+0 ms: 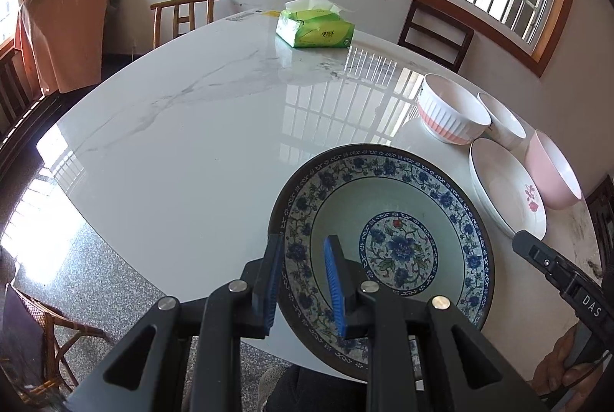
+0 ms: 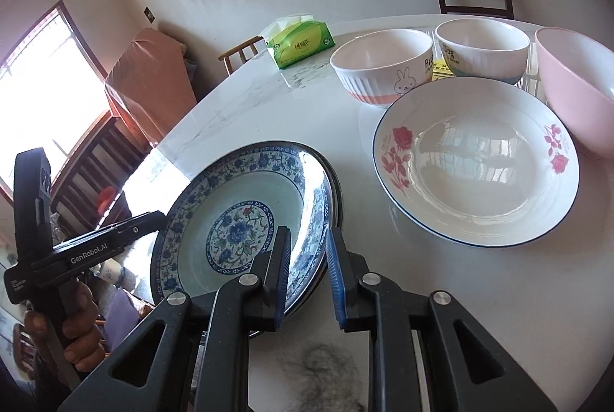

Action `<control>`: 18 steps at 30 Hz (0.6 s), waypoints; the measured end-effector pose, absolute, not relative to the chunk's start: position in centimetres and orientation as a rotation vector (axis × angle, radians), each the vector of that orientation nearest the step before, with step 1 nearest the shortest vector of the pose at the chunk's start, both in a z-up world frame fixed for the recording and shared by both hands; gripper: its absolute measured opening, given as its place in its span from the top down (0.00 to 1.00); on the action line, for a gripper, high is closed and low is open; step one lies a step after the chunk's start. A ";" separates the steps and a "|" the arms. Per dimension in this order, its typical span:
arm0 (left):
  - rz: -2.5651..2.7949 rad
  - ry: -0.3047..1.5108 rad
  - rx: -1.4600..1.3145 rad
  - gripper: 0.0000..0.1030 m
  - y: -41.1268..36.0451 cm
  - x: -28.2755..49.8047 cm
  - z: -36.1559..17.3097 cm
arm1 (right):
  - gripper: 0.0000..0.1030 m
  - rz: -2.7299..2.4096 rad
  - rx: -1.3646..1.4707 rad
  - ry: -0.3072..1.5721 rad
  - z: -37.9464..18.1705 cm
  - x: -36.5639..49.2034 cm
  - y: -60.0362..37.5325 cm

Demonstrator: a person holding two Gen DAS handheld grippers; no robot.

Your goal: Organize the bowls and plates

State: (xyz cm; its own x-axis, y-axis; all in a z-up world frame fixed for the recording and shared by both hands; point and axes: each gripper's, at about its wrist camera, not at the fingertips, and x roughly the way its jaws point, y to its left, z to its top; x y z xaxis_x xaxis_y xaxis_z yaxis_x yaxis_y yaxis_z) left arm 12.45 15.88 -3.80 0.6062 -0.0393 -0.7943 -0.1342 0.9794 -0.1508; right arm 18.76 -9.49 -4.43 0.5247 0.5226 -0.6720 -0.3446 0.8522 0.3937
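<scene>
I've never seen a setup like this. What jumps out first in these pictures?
The blue-flowered plate at the near table edge, tilted, with the left tool clamped on its rim. The right tool straddles the opposite rim. Beyond sit a rose plate, three bowls behind it, and a green tissue pack at the far side.

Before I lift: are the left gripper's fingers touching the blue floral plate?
Touching. The left wrist view shows the left gripper with its fingers pinching the rim of the blue floral plate, one finger on each side.
</scene>
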 end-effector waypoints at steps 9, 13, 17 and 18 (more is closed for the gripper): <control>-0.018 0.947 -0.207 0.78 13.0 11.9 -3.2 | 0.81 0.498 0.290 0.814 -3.0 17.2 -13.4; -0.070 0.961 -0.183 0.78 10.5 11.8 -3.1 | 0.80 0.418 0.335 0.799 -3.9 16.5 -16.9; -0.131 0.990 -0.176 0.78 7.8 12.2 -3.2 | 0.80 0.305 0.397 0.802 -5.5 16.7 -21.4; -0.143 0.998 -0.178 0.78 7.2 12.5 -3.2 | 0.80 0.283 0.413 0.806 -5.9 16.7 -22.4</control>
State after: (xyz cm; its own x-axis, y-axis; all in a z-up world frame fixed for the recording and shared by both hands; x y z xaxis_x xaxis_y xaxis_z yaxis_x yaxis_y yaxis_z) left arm 12.50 7.20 -3.22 0.5349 -0.2003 -0.8208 0.0382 0.9762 -0.2134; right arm 16.73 -22.39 -5.86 0.6619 0.3969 -0.6359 -0.0887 0.8838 0.4593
